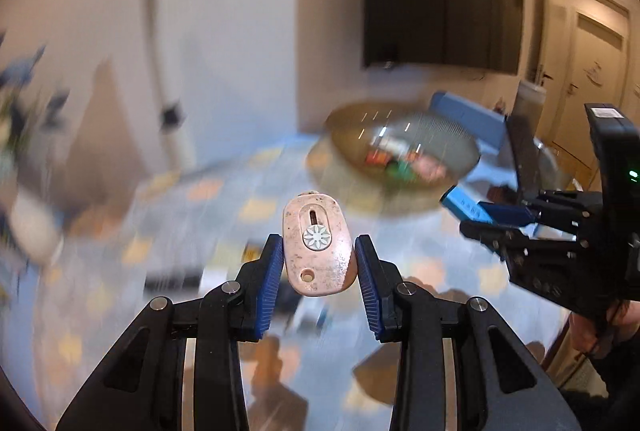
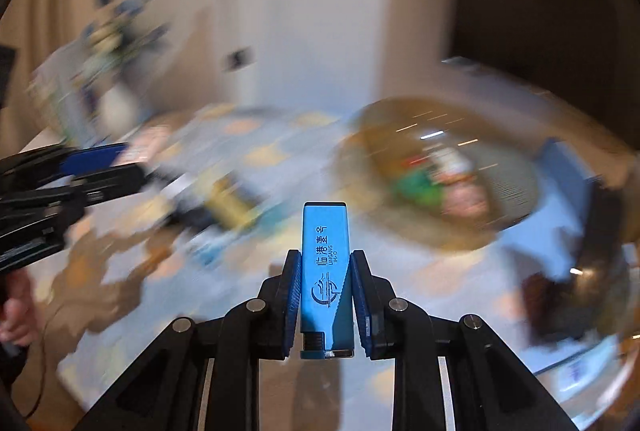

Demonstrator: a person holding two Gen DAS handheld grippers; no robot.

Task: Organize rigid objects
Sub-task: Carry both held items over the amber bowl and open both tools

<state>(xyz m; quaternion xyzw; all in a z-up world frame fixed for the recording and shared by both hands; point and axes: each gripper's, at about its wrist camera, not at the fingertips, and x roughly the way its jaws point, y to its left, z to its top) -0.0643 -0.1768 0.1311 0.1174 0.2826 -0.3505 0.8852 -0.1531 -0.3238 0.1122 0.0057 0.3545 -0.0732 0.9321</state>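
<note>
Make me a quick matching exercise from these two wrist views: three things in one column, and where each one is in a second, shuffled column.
Things:
1. pink utility knife
2. blue lighter
3. round basket

Places:
A. on the patterned tablecloth, small items inside
B. clamped in the left claw
C. clamped in the right claw

Pairs: 1-B, 2-C, 3-A

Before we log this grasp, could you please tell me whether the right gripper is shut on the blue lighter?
Shut on it. The right gripper has both blue fingers pressed against the sides of the blue lighter, lifted clear of the table.
</note>
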